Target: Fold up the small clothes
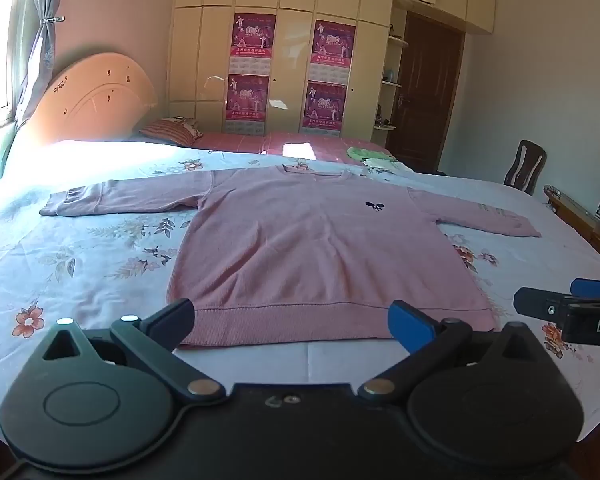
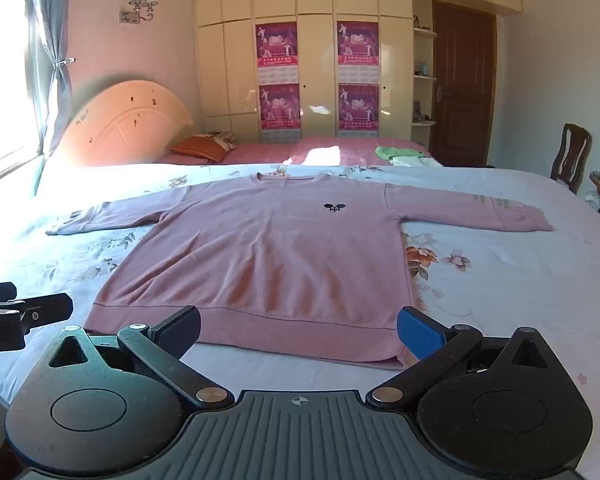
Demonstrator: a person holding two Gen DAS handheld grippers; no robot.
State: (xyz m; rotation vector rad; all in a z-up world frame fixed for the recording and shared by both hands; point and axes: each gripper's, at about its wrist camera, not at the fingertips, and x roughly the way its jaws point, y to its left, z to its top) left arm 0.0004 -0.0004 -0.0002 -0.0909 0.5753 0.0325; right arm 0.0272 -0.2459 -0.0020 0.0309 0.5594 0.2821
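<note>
The bed (image 2: 520, 280) with its floral sheet carries a pink sweater (image 2: 268, 252), spread flat with both sleeves out to the sides and its hem nearest the cameras (a small dark emblem sits on the chest). The left tongs (image 1: 296, 322) and right tongs (image 2: 300, 330) hang just before the hem, both wide apart and gripping nothing.

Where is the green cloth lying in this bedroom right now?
In both wrist views the green cloth lies on the pink bedspread at the far right of the bed, beyond the pink sweater and near the brown door.
</note>
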